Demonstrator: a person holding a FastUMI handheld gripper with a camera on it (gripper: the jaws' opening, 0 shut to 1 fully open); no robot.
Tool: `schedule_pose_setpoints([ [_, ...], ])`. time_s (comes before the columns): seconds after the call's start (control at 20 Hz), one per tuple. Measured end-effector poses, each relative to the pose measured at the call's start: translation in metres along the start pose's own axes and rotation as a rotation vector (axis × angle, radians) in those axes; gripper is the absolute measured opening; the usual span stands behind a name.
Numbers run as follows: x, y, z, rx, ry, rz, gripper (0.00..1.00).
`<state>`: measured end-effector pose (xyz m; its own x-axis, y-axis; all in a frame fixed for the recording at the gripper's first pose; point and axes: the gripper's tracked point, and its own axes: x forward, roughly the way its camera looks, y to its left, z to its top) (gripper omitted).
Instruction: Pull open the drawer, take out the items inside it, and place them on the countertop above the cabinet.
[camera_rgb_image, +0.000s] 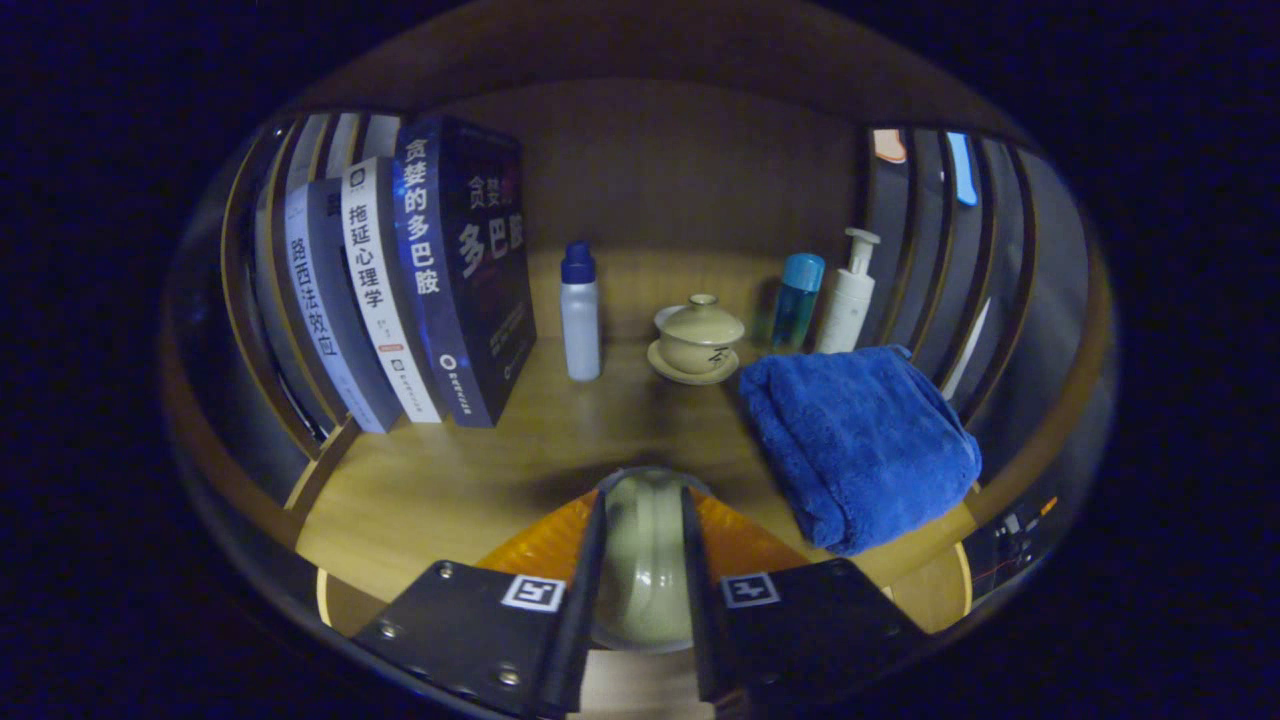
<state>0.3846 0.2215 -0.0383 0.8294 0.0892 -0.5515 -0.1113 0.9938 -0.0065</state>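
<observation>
Gripping a pale ceramic cup (643, 560) between gripper (640, 590) fingers, above countertop (450, 480), lidded teacup on saucer (697, 340) beyond, blue towel (860, 440) alongside.

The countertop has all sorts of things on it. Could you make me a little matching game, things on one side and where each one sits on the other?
Things:
1. blue towel
2. lidded teacup
3. books
4. pale green cup

Places:
A. upright in a row, beyond the fingers to the left
B. pinched between the gripper jaws
C. folded on the countertop, ahead to the right
D. on a saucer, straight beyond the jaws

Pairs: 1-C, 2-D, 3-A, 4-B
</observation>
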Motion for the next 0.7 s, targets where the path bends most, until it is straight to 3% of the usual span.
schedule_pose_setpoints([
  [0.25,-0.043,0.008,-0.003,-0.021,-0.119,0.028,0.78],
  [0.45,-0.100,-0.002,-0.012,0.019,-0.269,0.026,0.82],
  [0.7,-0.158,-0.018,-0.060,0.062,-0.397,0.015,0.84],
])
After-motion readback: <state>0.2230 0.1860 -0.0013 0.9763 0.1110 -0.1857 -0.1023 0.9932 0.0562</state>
